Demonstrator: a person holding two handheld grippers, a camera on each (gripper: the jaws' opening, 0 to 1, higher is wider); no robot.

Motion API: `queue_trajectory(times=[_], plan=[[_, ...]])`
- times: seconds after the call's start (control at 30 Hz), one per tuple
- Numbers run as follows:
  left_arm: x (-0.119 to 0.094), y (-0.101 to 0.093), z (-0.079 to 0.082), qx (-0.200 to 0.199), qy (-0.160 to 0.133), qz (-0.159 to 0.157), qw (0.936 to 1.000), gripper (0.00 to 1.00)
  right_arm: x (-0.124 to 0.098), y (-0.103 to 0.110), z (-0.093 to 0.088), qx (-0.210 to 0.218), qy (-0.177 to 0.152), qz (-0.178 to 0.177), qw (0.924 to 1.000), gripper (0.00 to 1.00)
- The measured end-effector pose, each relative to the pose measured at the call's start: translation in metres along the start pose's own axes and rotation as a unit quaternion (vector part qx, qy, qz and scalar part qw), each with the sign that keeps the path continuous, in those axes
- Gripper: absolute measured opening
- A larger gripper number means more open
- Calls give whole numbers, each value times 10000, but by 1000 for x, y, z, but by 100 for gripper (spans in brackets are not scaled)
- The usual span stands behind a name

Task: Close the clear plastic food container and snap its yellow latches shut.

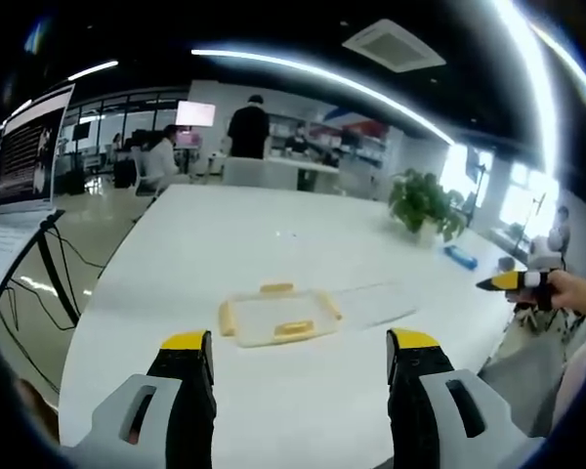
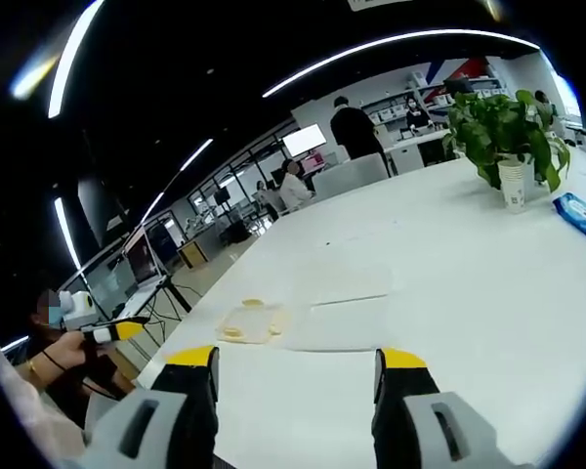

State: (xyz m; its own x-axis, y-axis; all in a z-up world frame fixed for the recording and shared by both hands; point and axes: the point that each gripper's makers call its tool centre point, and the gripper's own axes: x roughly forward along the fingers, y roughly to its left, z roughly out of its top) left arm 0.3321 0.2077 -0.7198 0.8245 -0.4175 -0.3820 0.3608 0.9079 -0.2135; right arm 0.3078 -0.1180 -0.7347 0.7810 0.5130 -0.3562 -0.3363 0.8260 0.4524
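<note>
The clear plastic food container lies open on the white table. Yellow latches show on its edges, and a flat clear part is spread out to its right. My left gripper hangs open just short of it, nothing between the jaws. A hand holds my right gripper off the table's right edge. In the right gripper view the container and its clear part lie ahead of my open right gripper. The left gripper is at the far left, in a hand.
A potted plant and a blue packet stand at the table's far right; both appear in the right gripper view, plant and packet. A screen on a stand stands left of the table. People are at desks behind.
</note>
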Motion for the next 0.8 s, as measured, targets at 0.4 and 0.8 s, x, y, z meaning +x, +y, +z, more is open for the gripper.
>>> queue_trajectory(times=[0.4, 0.8], plan=[[13, 0, 5, 239, 139, -119, 9995, 71, 9, -7, 2, -8, 51, -17, 10000, 63], [25, -1, 6, 304, 233, -202, 9991, 71, 24, -13, 13, -75, 41, -22, 10000, 63]])
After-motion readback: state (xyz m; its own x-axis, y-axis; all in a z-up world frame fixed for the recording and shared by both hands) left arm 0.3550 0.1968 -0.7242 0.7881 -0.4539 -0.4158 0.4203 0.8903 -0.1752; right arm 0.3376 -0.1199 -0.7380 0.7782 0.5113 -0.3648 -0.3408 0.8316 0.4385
